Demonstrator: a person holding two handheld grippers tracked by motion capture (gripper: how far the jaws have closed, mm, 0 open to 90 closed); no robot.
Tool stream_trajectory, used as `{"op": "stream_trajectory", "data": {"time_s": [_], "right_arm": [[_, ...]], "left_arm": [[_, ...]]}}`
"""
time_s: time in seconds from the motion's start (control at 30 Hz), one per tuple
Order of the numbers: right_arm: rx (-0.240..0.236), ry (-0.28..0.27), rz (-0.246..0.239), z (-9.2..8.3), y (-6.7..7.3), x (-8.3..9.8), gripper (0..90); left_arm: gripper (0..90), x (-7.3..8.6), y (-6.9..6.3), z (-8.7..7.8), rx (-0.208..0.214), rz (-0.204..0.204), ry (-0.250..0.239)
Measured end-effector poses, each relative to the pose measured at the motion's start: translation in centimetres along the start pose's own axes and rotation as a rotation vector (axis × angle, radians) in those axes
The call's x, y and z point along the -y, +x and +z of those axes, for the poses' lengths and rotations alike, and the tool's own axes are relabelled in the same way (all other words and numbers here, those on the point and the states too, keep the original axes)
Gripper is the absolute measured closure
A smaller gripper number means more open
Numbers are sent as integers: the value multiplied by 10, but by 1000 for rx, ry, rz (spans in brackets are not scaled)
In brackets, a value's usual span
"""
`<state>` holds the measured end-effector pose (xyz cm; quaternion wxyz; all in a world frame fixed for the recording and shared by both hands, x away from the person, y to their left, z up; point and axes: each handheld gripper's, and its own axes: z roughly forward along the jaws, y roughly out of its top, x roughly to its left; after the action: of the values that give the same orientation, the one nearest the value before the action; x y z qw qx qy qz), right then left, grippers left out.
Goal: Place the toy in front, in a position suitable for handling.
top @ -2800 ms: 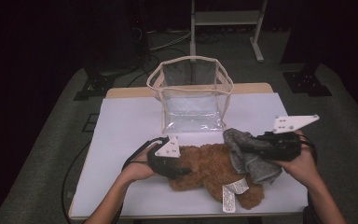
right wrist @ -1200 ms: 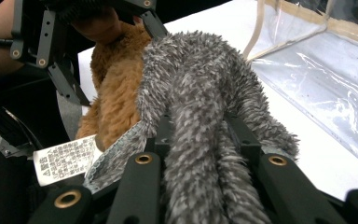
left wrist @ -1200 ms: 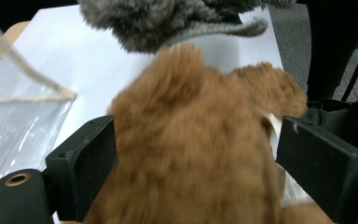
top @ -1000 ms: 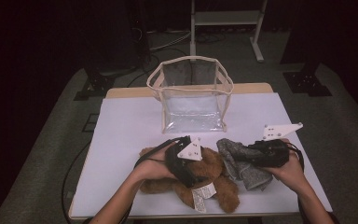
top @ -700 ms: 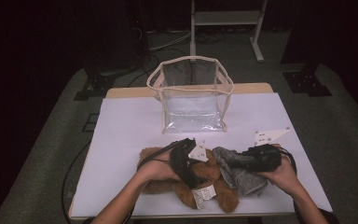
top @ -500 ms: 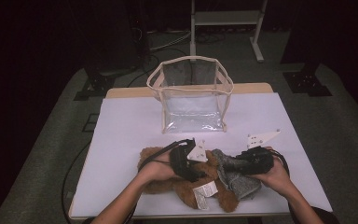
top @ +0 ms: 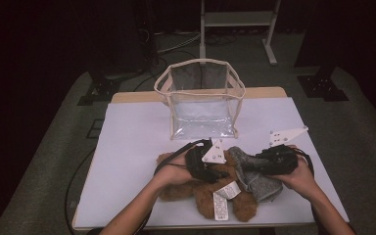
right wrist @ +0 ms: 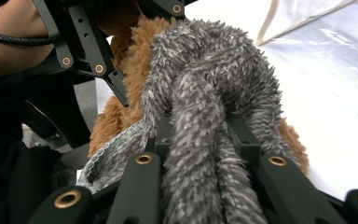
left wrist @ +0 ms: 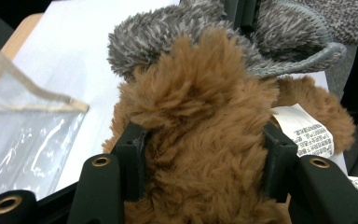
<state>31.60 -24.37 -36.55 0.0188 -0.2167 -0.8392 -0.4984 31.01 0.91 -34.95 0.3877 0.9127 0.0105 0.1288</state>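
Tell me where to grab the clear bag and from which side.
Take the clear bag by its cream-trimmed top rim, coming straight down from above. It stands upright and open-mouthed beyond the brown plush, so the stiff rim is exposed, while the thin plastic walls look slippery and would likely buckle under a side pinch.
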Motion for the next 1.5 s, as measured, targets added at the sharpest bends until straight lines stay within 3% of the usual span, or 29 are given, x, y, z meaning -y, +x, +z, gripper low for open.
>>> {"op": "stream_trajectory", "data": {"time_s": [0.23,0.4,0.53,0.63,0.77,0.9,1.03,1.17,1.33,1.37,1.5], "right_arm": [[53,26,-25,-15,2,-5,695],[31,12,3,3,-5,13,696],[4,6,49,16,-11,31,697],[19,22,62,14,-13,37,699],[64,2,46,1,-13,25,699],[53,-6,30,6,-14,12,699],[34,11,68,17,-18,27,699],[39,26,106,11,-20,42,699],[30,-9,40,0,-8,12,697],[18,-7,9,5,-4,-2,695],[2,13,-10,18,-3,-9,695]], "left_arm": [[460,-10,2,11,9,-2,9],[440,3,1,11,12,-7,75],[433,14,-1,8,20,-17,72],[430,14,-5,7,21,-15,61],[431,11,-13,5,34,15,63],[426,10,-19,3,22,36,65],[426,15,-18,2,27,27,58],[427,11,-22,1,35,44,52],[424,5,-30,4,27,83,70],[418,6,-30,3,26,84,70],[349,10,-24,-3,34,61,59]]}}
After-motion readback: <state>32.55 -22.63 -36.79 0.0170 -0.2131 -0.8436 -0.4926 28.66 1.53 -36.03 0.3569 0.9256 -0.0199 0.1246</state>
